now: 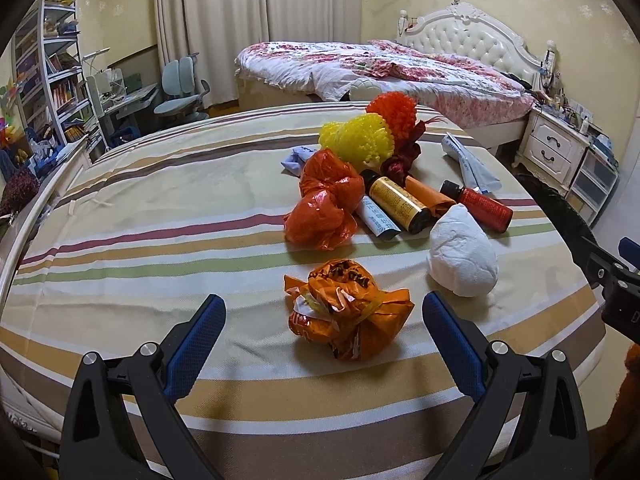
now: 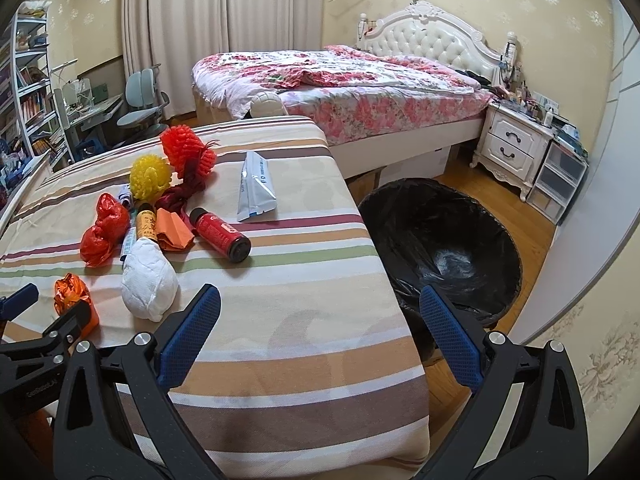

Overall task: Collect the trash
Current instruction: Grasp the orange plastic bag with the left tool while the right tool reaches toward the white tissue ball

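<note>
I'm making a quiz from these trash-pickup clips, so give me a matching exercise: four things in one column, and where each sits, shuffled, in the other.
Things:
1. crumpled orange wrapper
2. white paper wad
3. silver pouch
4. black-lined bin

Places:
A. on the floor beside the striped surface
B. lying apart from the pile, toward the far right edge
C. in front of the open left gripper
D. just beside the red bottle

Pairs: 1-C, 2-D, 3-B, 4-A

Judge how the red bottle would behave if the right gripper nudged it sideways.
The red bottle lies on its side on the striped cloth, so it would probably roll. It looks rigid, likely slippery in the jaws. The soft cloth may slow it.
</note>
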